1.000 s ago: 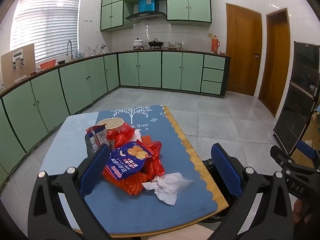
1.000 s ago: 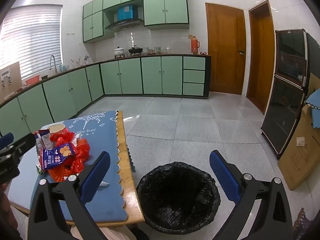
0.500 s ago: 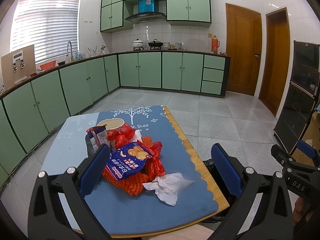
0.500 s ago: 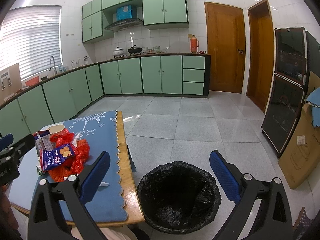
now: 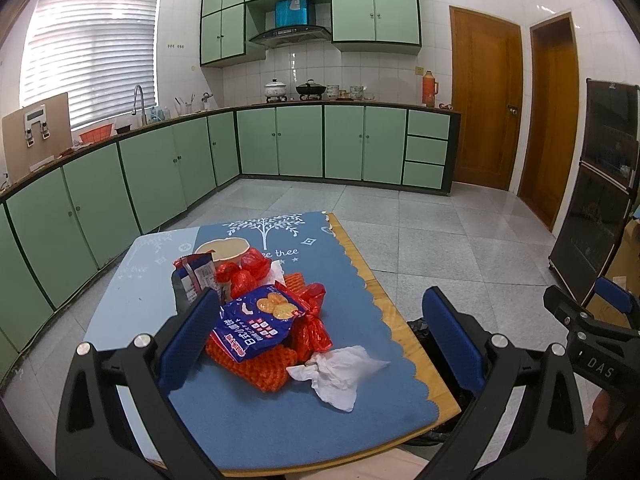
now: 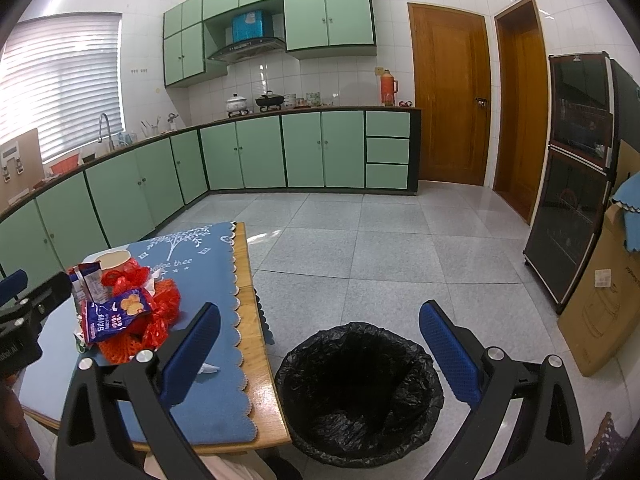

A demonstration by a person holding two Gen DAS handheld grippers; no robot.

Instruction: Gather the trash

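A heap of trash lies on the blue table mat (image 5: 280, 420): a blue snack packet (image 5: 258, 322), orange foam net (image 5: 256, 366), red wrappers (image 5: 314, 326), a crumpled white tissue (image 5: 340, 372), a small carton (image 5: 194, 276) and a paper bowl (image 5: 226, 249). My left gripper (image 5: 320, 340) is open and empty, held above the near side of the heap. My right gripper (image 6: 320, 352) is open and empty above the bin lined with a black bag (image 6: 358, 392), right of the table. The heap also shows in the right wrist view (image 6: 124, 316).
The table's wooden edge (image 6: 256, 344) stands close beside the bin. Green kitchen cabinets (image 5: 340, 144) run along the back and left walls. A dark cabinet (image 6: 576, 184) and a cardboard box (image 6: 604, 300) stand at the right. Grey tiled floor (image 6: 380, 248) lies beyond.
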